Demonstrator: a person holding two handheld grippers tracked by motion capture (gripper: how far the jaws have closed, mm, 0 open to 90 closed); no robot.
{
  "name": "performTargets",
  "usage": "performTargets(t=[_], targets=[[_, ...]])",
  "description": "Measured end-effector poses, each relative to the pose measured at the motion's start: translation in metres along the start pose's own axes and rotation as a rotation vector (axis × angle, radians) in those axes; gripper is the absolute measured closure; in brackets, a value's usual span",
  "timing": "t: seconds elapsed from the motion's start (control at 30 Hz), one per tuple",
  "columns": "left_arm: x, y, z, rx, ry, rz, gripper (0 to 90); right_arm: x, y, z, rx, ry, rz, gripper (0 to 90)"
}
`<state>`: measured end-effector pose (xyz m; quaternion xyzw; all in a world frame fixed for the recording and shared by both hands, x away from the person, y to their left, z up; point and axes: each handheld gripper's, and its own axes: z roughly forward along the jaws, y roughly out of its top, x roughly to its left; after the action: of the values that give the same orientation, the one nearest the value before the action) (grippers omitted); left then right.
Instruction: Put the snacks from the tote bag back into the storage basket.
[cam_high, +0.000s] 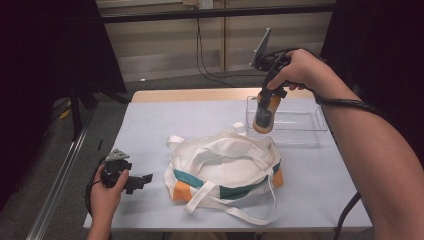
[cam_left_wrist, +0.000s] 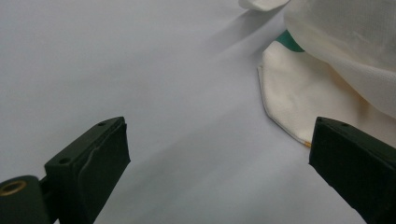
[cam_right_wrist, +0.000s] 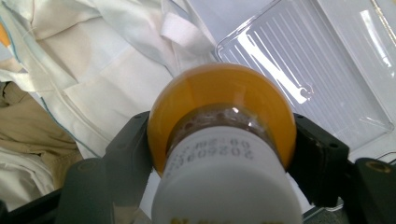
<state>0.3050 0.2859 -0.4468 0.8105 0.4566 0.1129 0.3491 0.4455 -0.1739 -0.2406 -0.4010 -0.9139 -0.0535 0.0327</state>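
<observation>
My right gripper (cam_high: 267, 102) is shut on an orange bottle (cam_high: 264, 113) with a white cap (cam_right_wrist: 224, 182), held in the air above the near left corner of a clear plastic tray (cam_high: 300, 131). The bottle (cam_right_wrist: 219, 107) hangs bottom-down between the jaws. A white cloth bag (cam_high: 225, 167) with teal and orange panels lies in the middle of the table, its mouth open and its straps spread. My left gripper (cam_high: 142, 181) rests low at the table's left front, open, pointing at the bag's edge (cam_left_wrist: 299, 88), with nothing between its fingers (cam_left_wrist: 100, 154).
The table is covered with a pale sheet (cam_high: 150, 130). The clear tray sits at the back right. A loose bag strap (cam_high: 240, 212) trails toward the front edge. Black frames and cables stand beyond the table.
</observation>
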Motion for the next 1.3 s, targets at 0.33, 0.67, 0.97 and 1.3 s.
performTargets(t=[0.33,0.67,0.97,1.3], targets=[[-0.003,0.001,0.003,0.025,-0.007,0.025,4.8,-0.011,0.007,0.004,0.001,-0.014,0.019,30.2],[-0.003,0.001,0.003,0.008,-0.001,0.007,4.8,-0.018,0.014,0.011,0.003,-0.020,0.021,30.2],[-0.003,0.000,0.003,0.019,0.004,0.018,4.8,-0.022,0.020,0.018,0.001,-0.030,0.008,30.3],[-0.003,0.000,0.004,0.020,0.000,0.010,4.8,-0.029,0.024,0.021,0.002,-0.025,0.013,30.3]])
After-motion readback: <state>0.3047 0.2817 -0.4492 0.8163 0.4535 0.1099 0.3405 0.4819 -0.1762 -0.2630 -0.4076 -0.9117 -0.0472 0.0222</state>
